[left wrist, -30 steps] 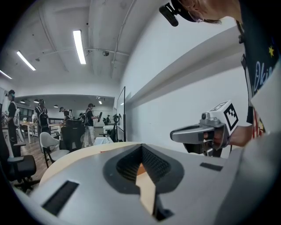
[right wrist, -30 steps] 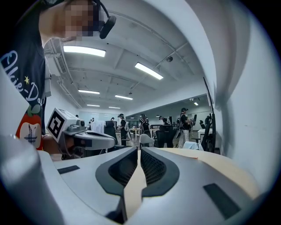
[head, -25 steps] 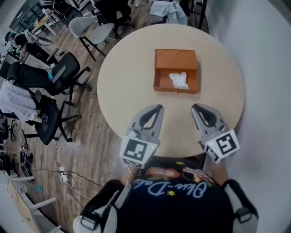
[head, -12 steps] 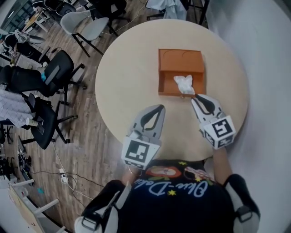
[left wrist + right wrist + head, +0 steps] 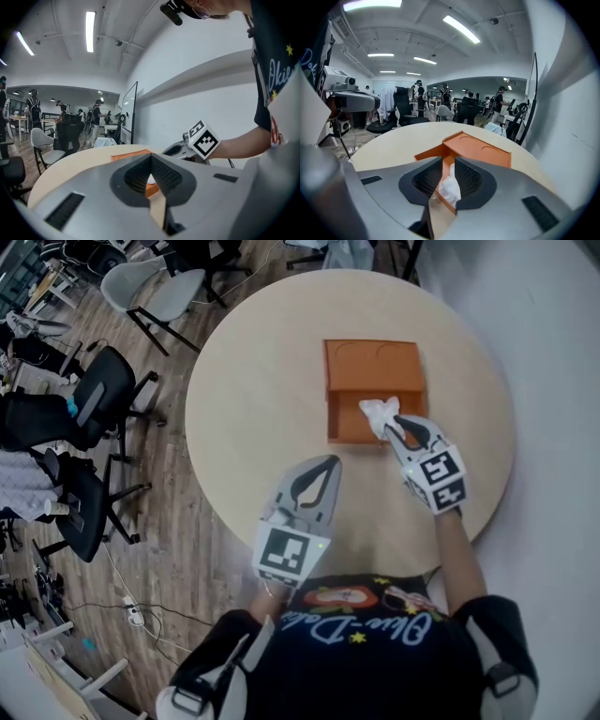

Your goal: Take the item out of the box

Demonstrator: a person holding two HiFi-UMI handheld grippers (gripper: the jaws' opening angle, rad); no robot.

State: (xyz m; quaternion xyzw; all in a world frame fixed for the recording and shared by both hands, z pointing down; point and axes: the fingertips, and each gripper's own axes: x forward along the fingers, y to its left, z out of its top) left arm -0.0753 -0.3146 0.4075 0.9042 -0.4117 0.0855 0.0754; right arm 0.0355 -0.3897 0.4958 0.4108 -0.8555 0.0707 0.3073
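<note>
- Holding your right gripper (image 5: 393, 425) at the near wall of the orange box (image 5: 373, 367), you have its jaws a narrow gap apart. The white crumpled wad (image 5: 377, 411) stands in that gap, not visibly pinched. It lies in the box's open tray, against that near wall.
- Your left gripper (image 5: 325, 463) hangs over the table's near side, well apart from the box, jaws together on nothing.
- Closing on only a loose fold would probably let the wad slip or tear as you lift.
- A jaw tip catching the near wall would likely drag or tip the box, since nothing braces it.
- The box sits toward the far side of the round beige table (image 5: 253, 399).
- Around the table are a wood floor (image 5: 178, 521), black office chairs (image 5: 94, 409), a grey chair (image 5: 141, 282) and a white wall (image 5: 553, 381) on your right. People (image 5: 445, 96) stand far back in the room.
</note>
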